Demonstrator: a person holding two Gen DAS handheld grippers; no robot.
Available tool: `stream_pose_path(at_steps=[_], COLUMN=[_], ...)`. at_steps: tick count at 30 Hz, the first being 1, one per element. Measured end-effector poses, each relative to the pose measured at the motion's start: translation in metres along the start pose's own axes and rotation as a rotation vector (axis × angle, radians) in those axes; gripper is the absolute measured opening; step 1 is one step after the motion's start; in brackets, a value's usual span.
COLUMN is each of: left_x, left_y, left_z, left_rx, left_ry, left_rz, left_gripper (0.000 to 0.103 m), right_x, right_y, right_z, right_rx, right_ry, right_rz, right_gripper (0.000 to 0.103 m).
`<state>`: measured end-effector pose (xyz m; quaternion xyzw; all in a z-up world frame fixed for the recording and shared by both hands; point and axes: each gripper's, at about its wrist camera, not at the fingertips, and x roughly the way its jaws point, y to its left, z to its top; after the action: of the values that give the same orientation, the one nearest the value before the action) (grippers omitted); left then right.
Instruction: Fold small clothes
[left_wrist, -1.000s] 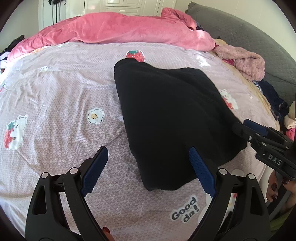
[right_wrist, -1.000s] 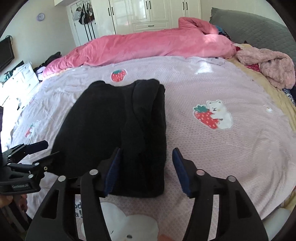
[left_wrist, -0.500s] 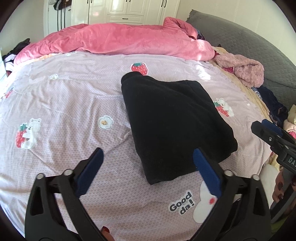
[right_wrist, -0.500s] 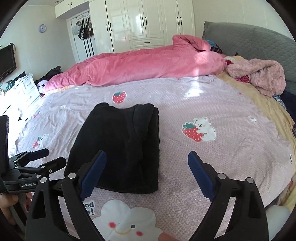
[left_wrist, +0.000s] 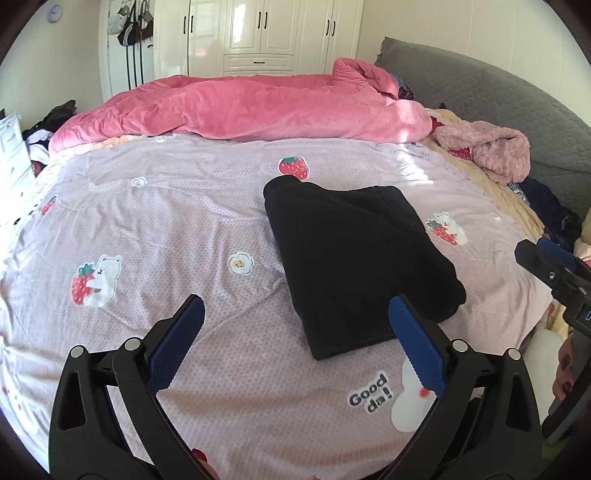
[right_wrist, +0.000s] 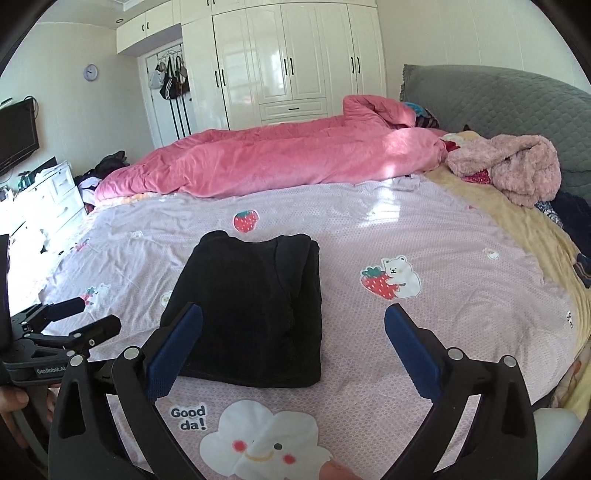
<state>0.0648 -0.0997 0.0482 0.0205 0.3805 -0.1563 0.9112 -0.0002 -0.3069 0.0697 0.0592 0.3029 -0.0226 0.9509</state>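
Observation:
A black garment (left_wrist: 354, 254) lies folded into a thick rectangle on the lilac printed bedsheet (left_wrist: 166, 229); it also shows in the right wrist view (right_wrist: 251, 306). My left gripper (left_wrist: 295, 325) is open and empty, held back from the garment's near left corner. My right gripper (right_wrist: 293, 334) is open and empty, held back above the garment's near edge. Each gripper shows at the side of the other's view: the right one (left_wrist: 550, 269) and the left one (right_wrist: 70, 325).
A pink duvet (left_wrist: 258, 107) lies bunched along the far side of the bed. A pink fluffy garment (left_wrist: 491, 147) and dark clothes (left_wrist: 550, 210) lie by the grey headboard (left_wrist: 480, 96) at right. White wardrobes (right_wrist: 288, 62) stand behind.
Both grippers have pulled back and up from the folded garment. The right gripper's jaws have opened wider. The garment lies still.

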Motion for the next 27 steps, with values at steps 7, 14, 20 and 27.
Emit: stream_pose_path(at_steps=[7,14,20,27], left_x=[-0.015,-0.02,-0.019,-0.016], left_y=[0.009,0.02,0.027,0.023], left_z=[-0.022,-0.046,-0.053,-0.059], left_rx=[-0.017,-0.046,-0.074,-0.068], left_ry=[-0.012,0.007,0.017,0.037], left_rz=[0.017,0.03,0.045,0.045], left_gripper=[0.094,0.094,0.094,0.094], right_x=[-0.014,-0.014,-0.012,-0.01], right_y=[0.001,-0.002,0.0,0.007], right_z=[-0.022,-0.056,-0.073,-0.076], right_rx=[0.003,0.007,0.006,0.007], right_ry=[0.001,0.061,0.095,0.105], right_rz=[-0.015,-0.032,-0.03,-0.011], right_gripper=[0.099,0.099,0.099,0.099])
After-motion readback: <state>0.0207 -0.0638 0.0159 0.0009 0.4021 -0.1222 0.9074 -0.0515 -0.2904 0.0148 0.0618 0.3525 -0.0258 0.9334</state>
